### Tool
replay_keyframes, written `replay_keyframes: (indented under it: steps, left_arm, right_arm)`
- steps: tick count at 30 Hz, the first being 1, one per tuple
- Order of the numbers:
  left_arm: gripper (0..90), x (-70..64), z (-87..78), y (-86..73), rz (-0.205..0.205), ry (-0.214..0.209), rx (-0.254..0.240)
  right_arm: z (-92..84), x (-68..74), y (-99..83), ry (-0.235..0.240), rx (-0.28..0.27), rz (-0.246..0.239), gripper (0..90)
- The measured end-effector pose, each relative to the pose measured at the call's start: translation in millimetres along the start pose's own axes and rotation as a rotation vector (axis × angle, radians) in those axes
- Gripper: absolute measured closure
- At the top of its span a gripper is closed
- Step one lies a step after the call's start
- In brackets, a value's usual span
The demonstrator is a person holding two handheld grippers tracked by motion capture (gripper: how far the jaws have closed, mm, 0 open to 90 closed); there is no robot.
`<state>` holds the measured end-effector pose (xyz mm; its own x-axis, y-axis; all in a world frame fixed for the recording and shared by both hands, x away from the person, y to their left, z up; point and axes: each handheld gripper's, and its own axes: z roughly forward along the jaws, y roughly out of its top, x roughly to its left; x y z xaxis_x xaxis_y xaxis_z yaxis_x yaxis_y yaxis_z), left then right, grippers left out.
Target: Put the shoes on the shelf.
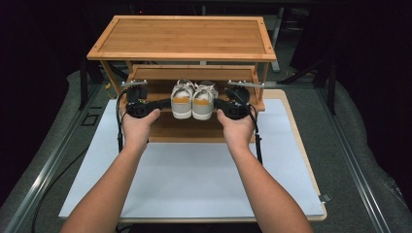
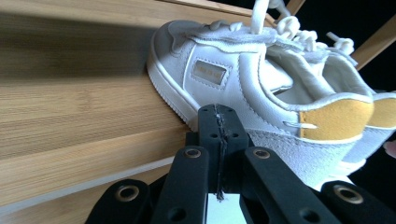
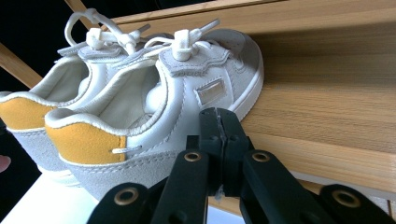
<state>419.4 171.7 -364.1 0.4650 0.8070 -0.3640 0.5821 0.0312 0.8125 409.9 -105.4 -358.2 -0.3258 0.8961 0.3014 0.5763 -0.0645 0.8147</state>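
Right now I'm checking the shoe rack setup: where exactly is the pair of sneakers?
In the high view the sneakers sit side by side on the wooden rack's middle shelf, heels toward the person, between the left gripper and the right gripper.

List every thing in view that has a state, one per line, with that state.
Left tool: jaws shut with nothing between them, tip against the left sneaker's outer side.
Right tool: jaws shut and empty, tip against the right sneaker's outer side.
Left sneaker: upright on the middle shelf, laced, heel toward the person.
Right sneaker: upright beside it, touching, laced.
Wooden rack: standing, top shelf bare.
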Motion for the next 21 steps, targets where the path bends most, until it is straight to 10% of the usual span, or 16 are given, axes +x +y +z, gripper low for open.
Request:
replay_keyframes:
  steps: [21]
  left_arm:
    - [90.0, 6.0, 17.3, 10.9, -0.003, 0.026, -0.015]
  right_arm:
    - [15.0, -8.3, 7.3, 0.023, -0.023, 0.043, 90.0]
